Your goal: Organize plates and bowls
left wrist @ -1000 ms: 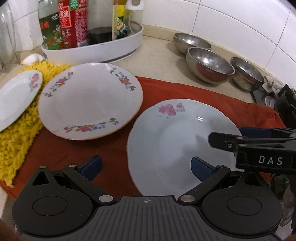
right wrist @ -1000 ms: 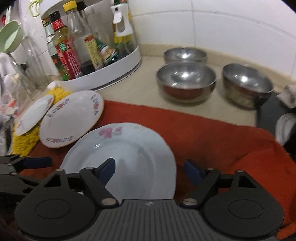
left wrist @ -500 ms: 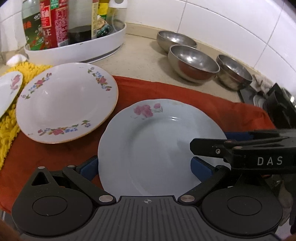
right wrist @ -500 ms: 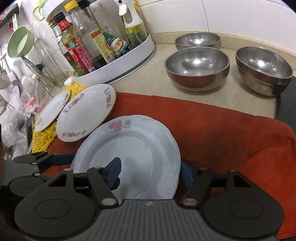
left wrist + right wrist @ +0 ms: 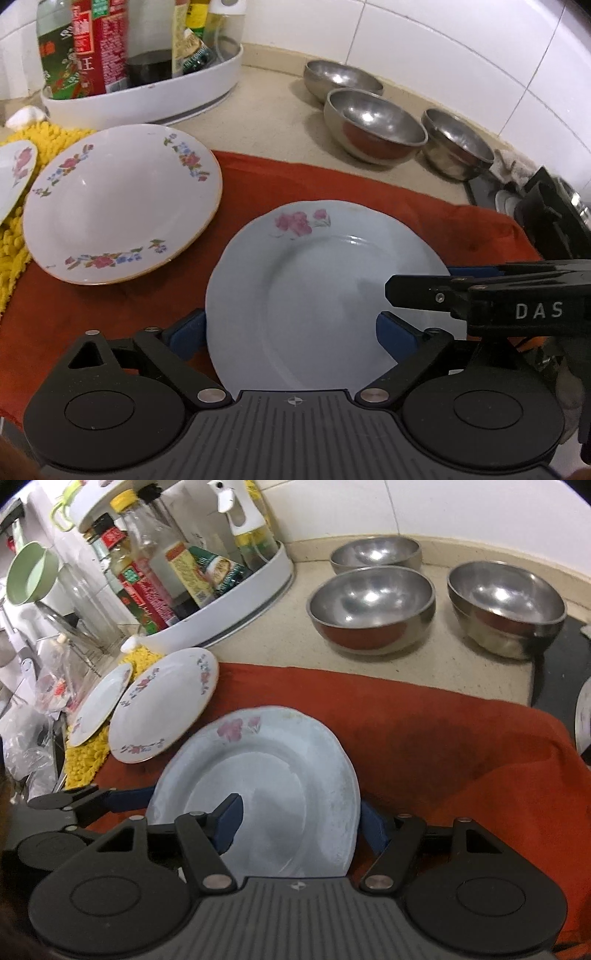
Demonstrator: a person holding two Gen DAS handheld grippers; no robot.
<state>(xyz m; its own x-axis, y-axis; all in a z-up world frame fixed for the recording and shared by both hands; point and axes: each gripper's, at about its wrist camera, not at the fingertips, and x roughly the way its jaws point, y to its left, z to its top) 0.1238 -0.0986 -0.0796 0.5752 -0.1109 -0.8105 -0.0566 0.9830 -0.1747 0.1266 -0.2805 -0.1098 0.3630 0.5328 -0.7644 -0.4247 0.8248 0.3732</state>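
My left tool (image 5: 290, 330) and right tool (image 5: 299, 825), both open, straddle the pale-blue pink-flowered ceramic plate (image 5: 325, 295); it looks stiff, slippery and breakable; I'd pinch its rim.

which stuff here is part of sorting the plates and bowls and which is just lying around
Part of the job:
pale blue plate
gold-rimmed floral plate
small plate
three steel bowls

Just lying about:
bottle tray
yellow mat
red cloth
green cup
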